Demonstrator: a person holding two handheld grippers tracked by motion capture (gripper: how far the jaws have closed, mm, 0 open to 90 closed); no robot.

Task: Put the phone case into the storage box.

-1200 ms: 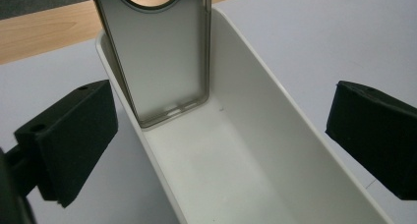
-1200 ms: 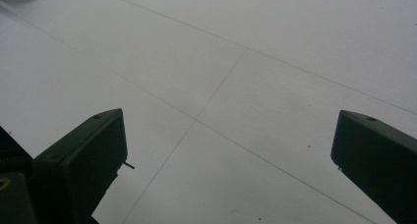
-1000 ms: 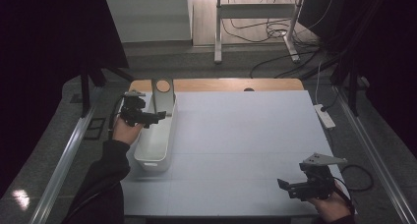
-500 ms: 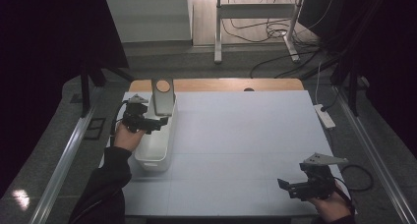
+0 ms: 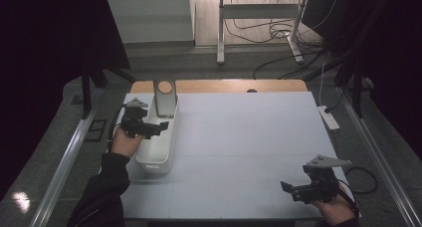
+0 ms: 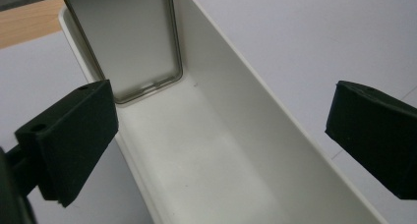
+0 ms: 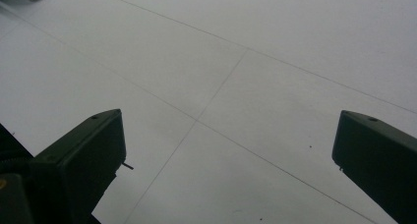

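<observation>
Left gripper (image 5: 160, 124) held low over the bin (image 5: 158, 155), jaws spread wide, gripping nothing. Left hand (image 5: 124, 140) just outside the bin's left wall, forearm in a dark sleeve (image 5: 102, 187) rising from the bottom edge, wrist bent so the jaws point right, across the bin's middle. Seen in the left gripper view: bin (image 6: 255, 135) passing between the two jaws, one jaw beyond each long wall, neither touching it.

Bin long, white, open-topped, lying lengthwise on the table (image 5: 249, 137) near its left edge. At the bin's far end, a mirror (image 5: 164, 98) propped upright, leaning on the end wall, foot inside the bin; in the left gripper view, mirror (image 6: 128, 42) showing a thin metal rim with rounded corners. On the mirror's upper part, in the high view, a round tan spot.

Right gripper (image 5: 293, 188) well away from the bin, near the table's front right corner, jaws released and apart, nothing between them. Right hand (image 5: 334, 210) at the bottom edge, jaws aimed left toward the bin's side of the table. Below it, bare table (image 7: 236, 76) crossed by thin seam lines.

No legible brand, label or writing anywhere.
</observation>
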